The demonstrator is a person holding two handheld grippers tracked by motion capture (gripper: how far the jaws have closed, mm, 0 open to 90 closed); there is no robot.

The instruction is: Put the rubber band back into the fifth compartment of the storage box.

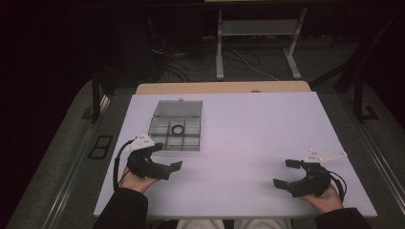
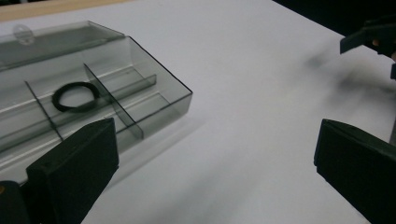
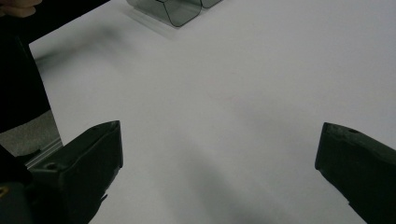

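From the high view, a clear smoky plastic box (image 1: 175, 126) with thin dividers is sitting on the smooth white bench (image 1: 248, 143), a black ring (image 1: 177, 129) lying in its middle compartment; the left gripper (image 1: 168, 162) and right gripper (image 1: 282, 174) are resting near the front edge, fingers spread. In the left gripper view, blocky matte fingers (image 2: 74, 172) are gaping wide, holding nothing, the ring looking rubbery, perhaps. In the right gripper view, fingers (image 3: 88, 163) are standing wide apart over bare bench.

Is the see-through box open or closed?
Open. The clear box has its lid folded back flat behind it, so its compartments lie uncovered, with a black ring sitting in one of them.
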